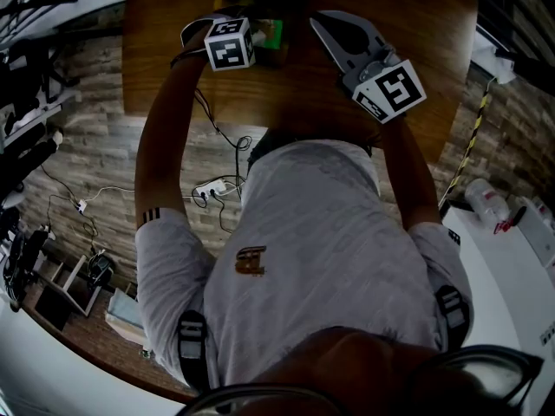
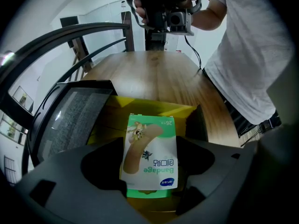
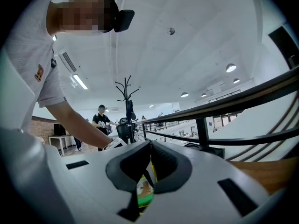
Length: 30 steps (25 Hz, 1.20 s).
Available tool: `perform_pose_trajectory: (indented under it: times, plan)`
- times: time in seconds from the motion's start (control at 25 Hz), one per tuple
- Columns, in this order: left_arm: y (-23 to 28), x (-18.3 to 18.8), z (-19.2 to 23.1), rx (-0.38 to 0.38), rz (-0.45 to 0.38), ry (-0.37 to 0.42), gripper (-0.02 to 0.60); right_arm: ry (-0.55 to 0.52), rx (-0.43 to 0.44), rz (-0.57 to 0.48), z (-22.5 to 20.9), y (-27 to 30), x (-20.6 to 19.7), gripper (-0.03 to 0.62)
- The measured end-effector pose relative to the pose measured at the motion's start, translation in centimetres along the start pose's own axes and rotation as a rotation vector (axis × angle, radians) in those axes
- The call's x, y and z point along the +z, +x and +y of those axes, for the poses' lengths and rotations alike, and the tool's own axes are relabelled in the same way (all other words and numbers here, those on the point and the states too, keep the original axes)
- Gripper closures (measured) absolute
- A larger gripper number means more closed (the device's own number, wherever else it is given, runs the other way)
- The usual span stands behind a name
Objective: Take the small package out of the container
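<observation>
Left gripper [image 2: 149,192] holds small package [image 2: 150,153] above yellow container [image 2: 140,107]
Clamped on its lower end; right gripper [image 3: 149,157] jaws pressed together, empty.

Package [image 2: 150,155]: green and white, tan bandage picture, blue logo. Container [image 2: 154,107]: yellow. Desk [image 2: 159,73]: brown wood grain. Left fingers [image 2: 70,185]: dark grey. Right fingers [image 3: 210,171]: white, black pads. Cubes [image 1: 230,43]: black-white squares. Shirt [image 1: 321,232]: white.
</observation>
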<state>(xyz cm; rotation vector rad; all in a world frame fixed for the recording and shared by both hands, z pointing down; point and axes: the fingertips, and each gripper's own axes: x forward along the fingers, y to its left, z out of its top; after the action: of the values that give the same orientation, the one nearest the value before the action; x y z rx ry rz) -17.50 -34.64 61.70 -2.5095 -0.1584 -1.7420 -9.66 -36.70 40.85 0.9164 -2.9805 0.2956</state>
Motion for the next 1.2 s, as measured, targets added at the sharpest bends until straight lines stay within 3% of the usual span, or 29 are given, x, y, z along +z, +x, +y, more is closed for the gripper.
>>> perform_pose_trajectory:
  times: [0.44,0.96,1.2]
  plan:
    - [-4.0,3.5,-0.1,0.167,-0.18,-0.077,0.199,-0.015,0.012,-0.017,1.3,-0.8,1.1,0.562]
    - [-11.9,6.7,-1.2,0.469,-0.443,-0.19,0.199,-0.047,0.026,-0.032,4.6,-1.7,2.7,0.562]
    - [-15.8,8.7,-1.5,0.595,-0.611,-0.251,0.198,-0.063,0.024,-0.036,5.5,-2.7,3.2,0.562]
